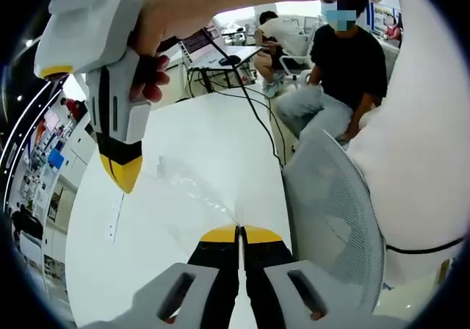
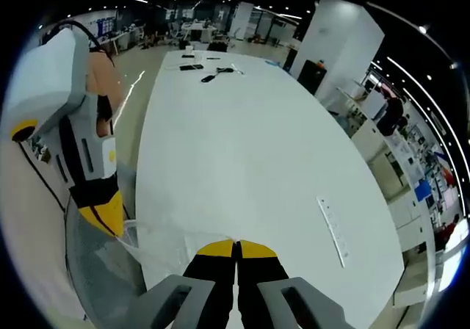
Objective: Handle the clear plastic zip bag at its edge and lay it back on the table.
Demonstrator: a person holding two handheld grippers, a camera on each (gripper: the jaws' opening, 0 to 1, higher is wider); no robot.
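A long white table (image 2: 242, 123) runs away from both views, and the clear plastic zip bag (image 1: 183, 189) hangs stretched above its near end, just inside the edge where a grey mesh chair (image 1: 330, 211) stands. The bag is hard to read against the white top; creases and a glinting fold give it away. The left gripper (image 1: 240, 231) has its yellow tips pressed together on one edge of the bag, and the right gripper (image 2: 236, 246) is closed the same way on another edge. Each tool shows in the other's view, tips pointing down at the film. A person in a dark shirt (image 1: 349, 50) sits past the far side, and a few small dark items (image 2: 209, 72) lie near the far end of the table.

The step in hand looks like lowering the bag. To do it well, I would keep both grips at the very rim, hold the film lightly taut so it cannot fold under itself, bring both hands down level until the bag's middle touches the table, and only then let go, well in from the edge
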